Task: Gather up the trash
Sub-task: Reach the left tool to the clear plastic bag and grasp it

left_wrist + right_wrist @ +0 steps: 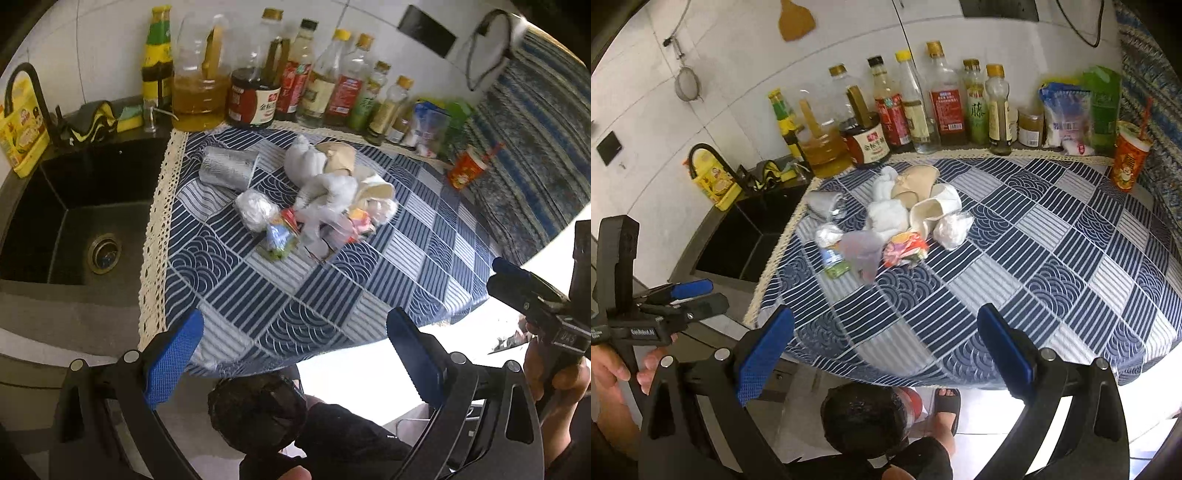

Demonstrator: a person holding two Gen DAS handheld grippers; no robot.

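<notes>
**Two open grippers above a heap of trash**

Both tools hang over the near edge of the table [436, 236], which wears a blue-and-white patterned cloth [1052, 258]. The left hand-held gripper [295, 347] has its blue pads spread wide with nothing between them, and the right hand-held gripper [886, 343] is just as wide apart and just as bare. Each is well short of the litter.

The trash pile [314, 199] lies toward the far side of the cloth, all bunched close together: a crushed silver cup [229, 168] on its side nearest the sink [62, 221], a wad of clear plastic [255, 208] just beside it, crumpled white tissues [886, 216], brown and cream paper cups [918, 181] tipped over, and some bright snack wrappers [905, 249] at the near edge of the heap.

Behind the pile, a row of sauce and oil bottles [916, 107] stands against the tiled wall. An orange drink cup [1128, 158] with a straw stands upright at the far right corner, well apart from the heap. A yellow box [22, 129] sits by the black tap [29, 85].
</notes>
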